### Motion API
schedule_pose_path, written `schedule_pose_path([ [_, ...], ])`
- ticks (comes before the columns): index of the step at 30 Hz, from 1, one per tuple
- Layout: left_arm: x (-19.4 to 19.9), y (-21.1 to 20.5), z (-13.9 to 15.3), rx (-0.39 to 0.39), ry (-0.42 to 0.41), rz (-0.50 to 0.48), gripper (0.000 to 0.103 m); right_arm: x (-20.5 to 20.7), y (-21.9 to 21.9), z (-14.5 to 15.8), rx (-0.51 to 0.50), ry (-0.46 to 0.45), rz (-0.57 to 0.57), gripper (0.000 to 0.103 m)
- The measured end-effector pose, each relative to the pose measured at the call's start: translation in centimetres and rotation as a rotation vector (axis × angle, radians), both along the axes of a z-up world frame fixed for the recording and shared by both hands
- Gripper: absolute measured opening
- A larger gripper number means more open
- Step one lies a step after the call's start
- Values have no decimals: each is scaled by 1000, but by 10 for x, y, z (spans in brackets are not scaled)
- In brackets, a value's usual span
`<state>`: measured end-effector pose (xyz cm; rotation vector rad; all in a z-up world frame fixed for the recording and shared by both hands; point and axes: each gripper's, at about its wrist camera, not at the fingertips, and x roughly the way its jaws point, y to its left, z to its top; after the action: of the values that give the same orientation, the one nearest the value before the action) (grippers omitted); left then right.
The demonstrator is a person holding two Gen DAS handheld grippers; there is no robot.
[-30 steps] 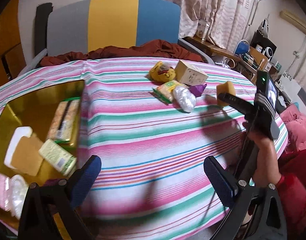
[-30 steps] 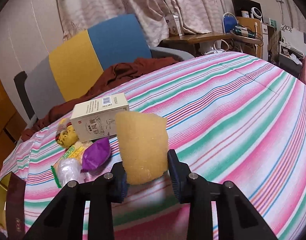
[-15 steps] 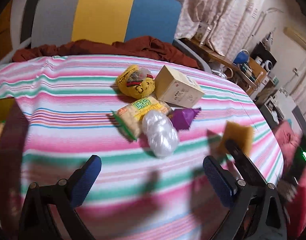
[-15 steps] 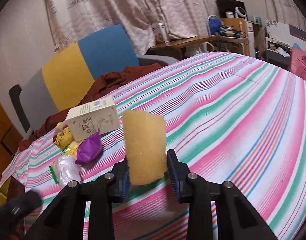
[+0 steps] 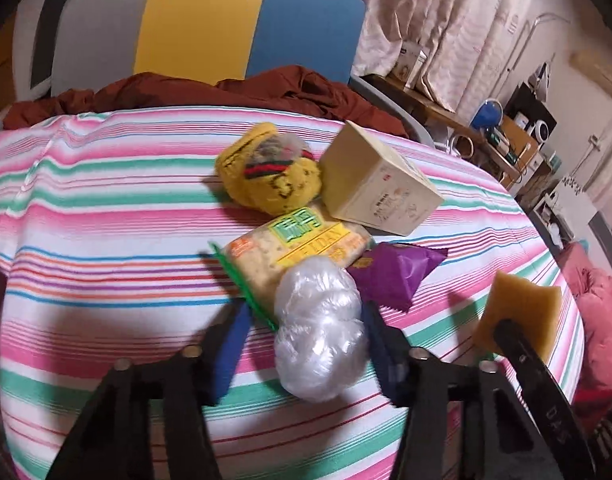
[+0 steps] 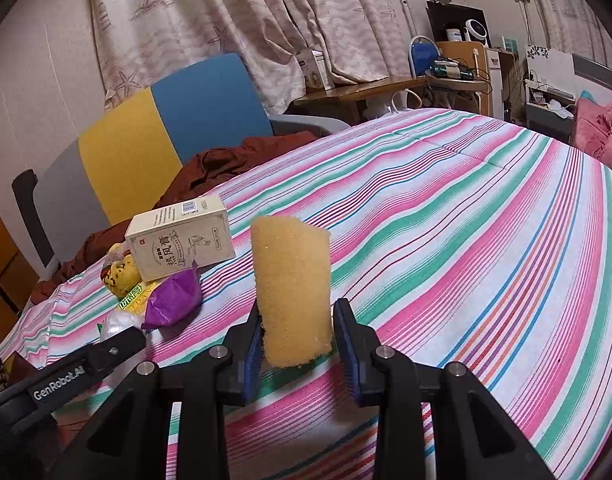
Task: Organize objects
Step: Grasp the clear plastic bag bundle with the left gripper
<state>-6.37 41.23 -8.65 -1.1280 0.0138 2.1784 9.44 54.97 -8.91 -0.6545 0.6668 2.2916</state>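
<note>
Right tongs (image 6: 296,338) clench the yellow sponge (image 6: 292,292); left tongs (image 5: 306,344) straddle the clear plastic bundle (image 5: 320,336), released.

The cluster of items lies on the bench (image 5: 106,216), toward its far side. At the rear of the cluster, the knitted pouch (image 5: 268,178) sits left of the carton (image 5: 380,192), the two touching. The cracker packet (image 5: 298,252) lies directly in front of both. The plastic bag bundle (image 5: 320,336) rests on the near end of the cracker packet. The foil pouch (image 5: 394,276) lies just right of the bundle, in front of the carton. The sponge (image 5: 522,316) stands further right, apart from the cluster. A chair (image 5: 202,28) stands behind the bench, with a draped cloth (image 5: 234,92) between its backrest and the bench edge. A side table (image 6: 370,92) stands behind the bench to the right.
</note>
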Motion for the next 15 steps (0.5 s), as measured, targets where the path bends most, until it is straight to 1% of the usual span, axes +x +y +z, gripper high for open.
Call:
schedule_pose_path([
  [4,4,-14,1,8,27,6,48,1,-1,0,5,2,1,33],
  [7,4,-27,-1,26,19,20,45,0,-2,1,10,1,1,31],
  [9,9,-35,0,23,30,31,43,-1,-5,2,22,-1,5,31],
  [12,18,-45,0,19,46,33,42,-6,-12,6,58,-12,32,29],
  [15,27,-52,0,13,62,31,42,-9,-30,15,137,7,93,29],
])
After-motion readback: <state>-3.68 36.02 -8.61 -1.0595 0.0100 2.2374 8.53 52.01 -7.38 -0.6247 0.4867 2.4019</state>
